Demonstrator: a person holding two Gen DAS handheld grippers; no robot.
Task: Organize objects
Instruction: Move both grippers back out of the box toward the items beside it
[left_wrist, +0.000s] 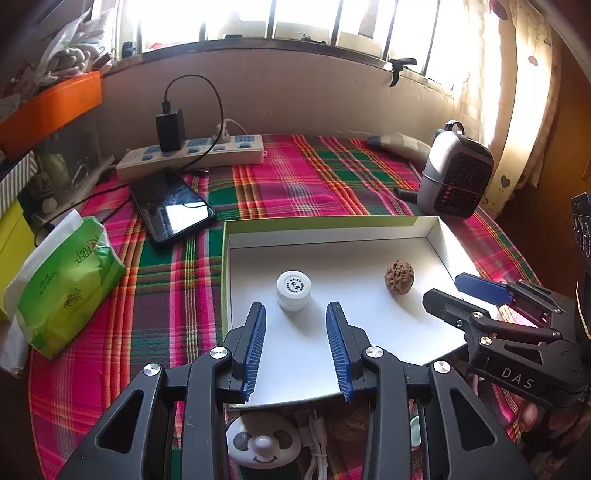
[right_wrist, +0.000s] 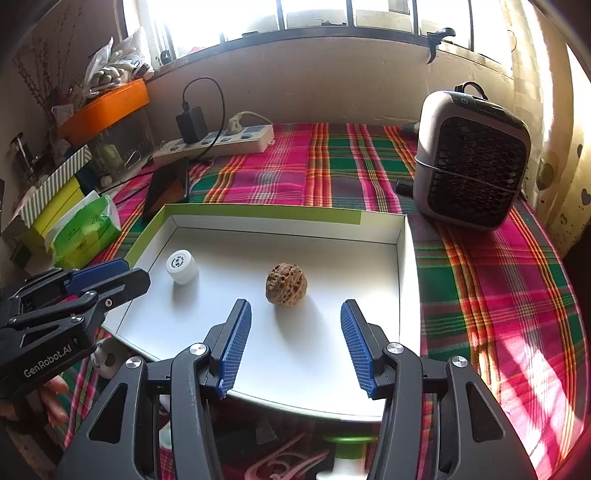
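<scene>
A shallow white box with a green rim (left_wrist: 321, 220) (right_wrist: 258, 212) lies on the plaid cloth. Inside stand a small white capped bottle (left_wrist: 293, 290) (right_wrist: 181, 266) and a brown walnut (left_wrist: 399, 277) (right_wrist: 286, 283), apart from each other. My left gripper (left_wrist: 297, 308) is open and empty, just short of the bottle; it also shows in the right wrist view (right_wrist: 114, 271). My right gripper (right_wrist: 295, 308) is open and empty, just short of the walnut; it shows in the left wrist view (left_wrist: 447, 291) at the box's right side.
A phone (left_wrist: 171, 208), a power strip with charger (left_wrist: 192, 153) and a green tissue pack (left_wrist: 70, 280) lie left of the box. A grey heater (right_wrist: 472, 158) stands at the right back. A panda-faced gadget (left_wrist: 262, 443), a white cable and other small items lie near the front edge.
</scene>
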